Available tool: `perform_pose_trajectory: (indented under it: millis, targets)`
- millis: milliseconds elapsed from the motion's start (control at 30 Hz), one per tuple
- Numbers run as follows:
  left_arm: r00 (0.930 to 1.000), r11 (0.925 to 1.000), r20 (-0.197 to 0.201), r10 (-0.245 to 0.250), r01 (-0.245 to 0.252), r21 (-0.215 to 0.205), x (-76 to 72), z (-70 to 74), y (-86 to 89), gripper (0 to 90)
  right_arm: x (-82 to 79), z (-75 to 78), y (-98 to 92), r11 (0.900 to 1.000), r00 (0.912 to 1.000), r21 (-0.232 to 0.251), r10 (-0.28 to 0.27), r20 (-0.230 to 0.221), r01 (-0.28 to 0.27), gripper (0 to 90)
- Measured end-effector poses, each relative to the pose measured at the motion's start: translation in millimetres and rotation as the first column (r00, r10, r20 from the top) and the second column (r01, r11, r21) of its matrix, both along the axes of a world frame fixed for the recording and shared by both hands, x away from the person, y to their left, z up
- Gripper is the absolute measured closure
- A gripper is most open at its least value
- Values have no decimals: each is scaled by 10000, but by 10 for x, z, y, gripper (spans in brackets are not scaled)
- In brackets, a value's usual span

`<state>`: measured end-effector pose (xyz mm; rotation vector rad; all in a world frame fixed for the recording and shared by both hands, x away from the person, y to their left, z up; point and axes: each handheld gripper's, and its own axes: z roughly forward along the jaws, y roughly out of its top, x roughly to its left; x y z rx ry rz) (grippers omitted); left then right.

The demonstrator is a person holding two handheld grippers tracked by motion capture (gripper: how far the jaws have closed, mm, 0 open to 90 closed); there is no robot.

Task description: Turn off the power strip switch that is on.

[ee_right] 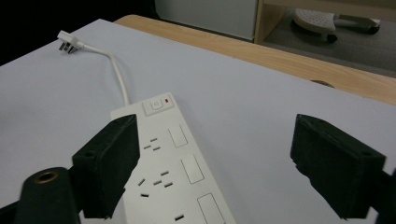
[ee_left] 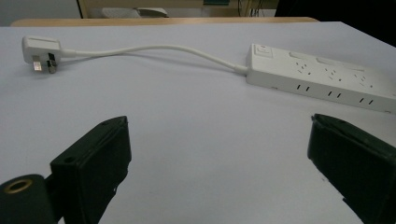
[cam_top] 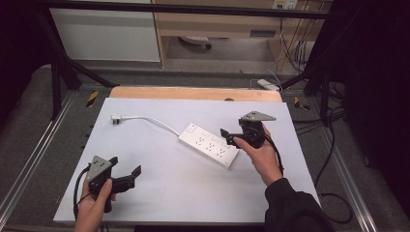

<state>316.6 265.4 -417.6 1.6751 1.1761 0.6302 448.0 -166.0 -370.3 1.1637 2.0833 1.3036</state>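
nearest the lens, lower left of the high view: left gripper (cam_top: 126,175), held in the person's left hand (cam_top: 94,205) low over the white table (cam_top: 159,193), jaws spread wide with nothing between them and aimed toward frame centre. upper left: white plug (cam_top: 116,119), its cable (cam_top: 154,121) curving right to the power strip (cam_top: 209,145), which lies diagonally just right of centre on the table. right of centre: right gripper (cam_top: 228,137), grey plate on top, carried in the right hand (cam_top: 263,157), dark sleeve entering from the lower right; wrist raised, jaws pointing left and down over the strip's near end. in the right gripper view the jaws stand well apart, empty, the left one over the strip's socket face (ee_right: 177,177) and the right one beyond its far edge over bare table, neither pad pressing.

likely fault: the jaws straddle only part of the strip's width, so closing from this offset would probably land one pad on the socket face rather than the side wall, pushing or tilting the strip instead of gripping it. a drag on the strip could also pull the cable and swing the plug. the left gripper sits well apart from the strip, too far to steady it.
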Motion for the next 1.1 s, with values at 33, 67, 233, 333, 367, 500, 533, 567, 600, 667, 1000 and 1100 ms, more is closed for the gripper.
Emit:
perform_pose_trajectory:
  millis: [33, 67, 233, 333, 367, 500, 533, 567, 600, 667, 1000, 1100]
  targets:
    - [10000, 10000, -14, 11, -11, -49, 0, 0, -1, 61, 16, -17, 13, 10000, 10000, -23, -14, -34, 14, 207]
    - [10000, 10000, -14, 11, -11, -53, 2, 1, 0, 62, 32, -36, 28, 10000, 10000, -15, -30, -71, 30, 231]
    - [10000, 10000, 17, -15, 15, -15, 4, 6, -3, 61, 118, -113, 67, 9996, 9999, -270, 39, -163, -43, 444]
    - [10000, 10000, 22, -3, 3, -44, 3, 7, -2, 61, 154, -144, 86, 9994, 9997, -301, 143, -216, -150, 564]
    - [10000, 10000, 23, -1, 1, -68, 4, 7, -2, 61, 161, -148, 92, 9993, 9996, -340, 152, -247, -160, 586]
    - [10000, 10000, 40, 29, -29, -95, 2, 9, -2, 61, 184, -175, 125, 9975, 9987, -577, 387, -317, -404, 688]
    - [10000, 10000, 51, 32, -32, -80, 1, 9, -2, 61, 185, -181, 127, 9972, 9985, -602, 434, -330, -454, 714]
    - [10000, 10000, 43, 22, -22, -56, 1, 10, 0, 61, 184, -188, 127, 9965, 9984, -690, 460, -333, -482, 735]
    - [10000, 10000, 34, 17, -17, -66, 1, 9, 0, 62, 185, -196, 130, 9961, 9982, -731, 464, -393, -492, 755]
    - [10000, 9999, 49, 31, -31, -101, 1, 9, -2, 61, 189, -214, 127, 9943, 9969, -841, 619, -486, -658, 808]
    - [10000, 10000, 59, -13, 13, -83, -2, 14, 2, 61, 195, -266, 140, 9872, 9900, -1256, 838, -1131, -979, 900]
    - [10000, 9999, 48, 17, -16, -122, 0, 12, 1, 62, 203, -285, 141, 9858, 9875, -1309, 877, -1312, -1049, 900]
